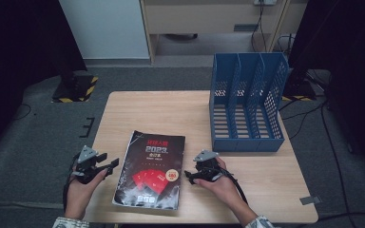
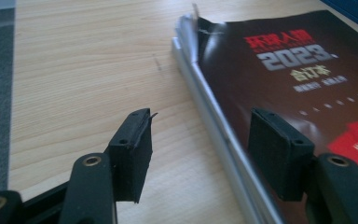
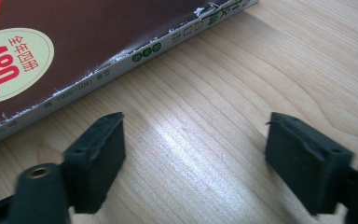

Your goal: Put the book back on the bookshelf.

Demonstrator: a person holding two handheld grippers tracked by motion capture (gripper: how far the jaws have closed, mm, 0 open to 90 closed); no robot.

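A thick book with a dark cover, red lettering and "2023" (image 1: 149,171) lies flat near the table's front edge. At its left side a hand holds my left gripper (image 1: 108,161), pointing toward it. In the left gripper view that gripper (image 2: 200,126) is open: one jaw hangs over the bare wood, the other over the cover (image 2: 307,60), with the book's page edge (image 2: 214,126) between them and untouched. My right gripper (image 1: 190,177) sits just right of the book. It (image 3: 196,123) stands open over the wood, and the book's white spine (image 3: 135,60) runs a little beyond its jaws.
A blue three-slot file rack (image 1: 247,102) stands at the table's back right, slots empty. The light wooden table (image 1: 147,109) has bare room behind the book. Grey carpet and trailing cables surround the table.
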